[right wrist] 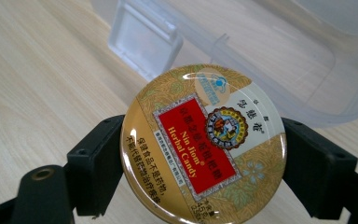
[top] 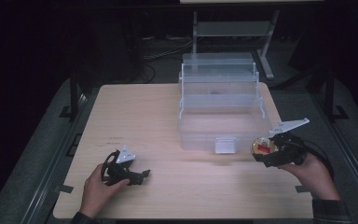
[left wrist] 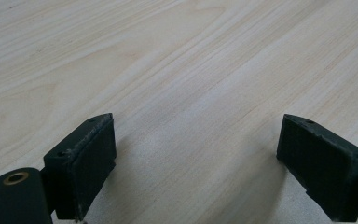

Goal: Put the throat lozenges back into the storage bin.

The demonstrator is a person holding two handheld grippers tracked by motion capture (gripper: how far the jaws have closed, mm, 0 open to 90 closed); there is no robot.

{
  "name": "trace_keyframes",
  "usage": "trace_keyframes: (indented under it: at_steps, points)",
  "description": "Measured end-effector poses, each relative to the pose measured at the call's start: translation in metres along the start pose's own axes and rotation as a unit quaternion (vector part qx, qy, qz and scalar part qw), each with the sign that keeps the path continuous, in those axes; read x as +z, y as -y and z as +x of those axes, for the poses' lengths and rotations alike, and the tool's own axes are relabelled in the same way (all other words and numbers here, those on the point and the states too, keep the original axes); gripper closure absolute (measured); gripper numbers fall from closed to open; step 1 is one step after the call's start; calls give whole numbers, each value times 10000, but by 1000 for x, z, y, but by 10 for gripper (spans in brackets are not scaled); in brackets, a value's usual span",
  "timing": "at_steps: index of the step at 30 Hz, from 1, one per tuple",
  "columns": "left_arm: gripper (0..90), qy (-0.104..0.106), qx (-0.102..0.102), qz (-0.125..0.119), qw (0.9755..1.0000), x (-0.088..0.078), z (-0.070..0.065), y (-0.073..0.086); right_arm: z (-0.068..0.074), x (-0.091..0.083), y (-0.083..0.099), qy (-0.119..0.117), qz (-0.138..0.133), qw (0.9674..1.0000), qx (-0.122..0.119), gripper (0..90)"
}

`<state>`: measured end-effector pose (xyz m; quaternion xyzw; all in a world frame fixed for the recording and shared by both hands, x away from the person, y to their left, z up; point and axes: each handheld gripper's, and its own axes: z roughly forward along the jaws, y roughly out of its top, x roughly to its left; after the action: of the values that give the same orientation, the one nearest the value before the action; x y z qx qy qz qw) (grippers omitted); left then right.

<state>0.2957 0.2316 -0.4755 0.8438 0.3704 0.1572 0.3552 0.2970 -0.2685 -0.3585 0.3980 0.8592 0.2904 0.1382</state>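
Observation:
A round gold candy tin with a red label sits clamped between the black jaws of my right gripper. In the high view that tin and the right gripper hover just off the front right corner of a clear plastic box, above the table. My left gripper rests low on the table near the front left, pointing right. Its jaws stand wide apart over bare wood with nothing between them.
The clear box stands open at the table's back centre-right, its tiered trays raised behind it and a latch tab at its front wall. Beyond the table are a metal stand and dark floor with cables.

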Motion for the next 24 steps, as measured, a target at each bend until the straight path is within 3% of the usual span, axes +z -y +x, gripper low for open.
trace_keyframes:
  at_steps: [24]
  points:
    - [109, -11, 1, -20, 10000, 0, 0, 0, -33, -4, -26, 219, -2, 9996, 181, 195]
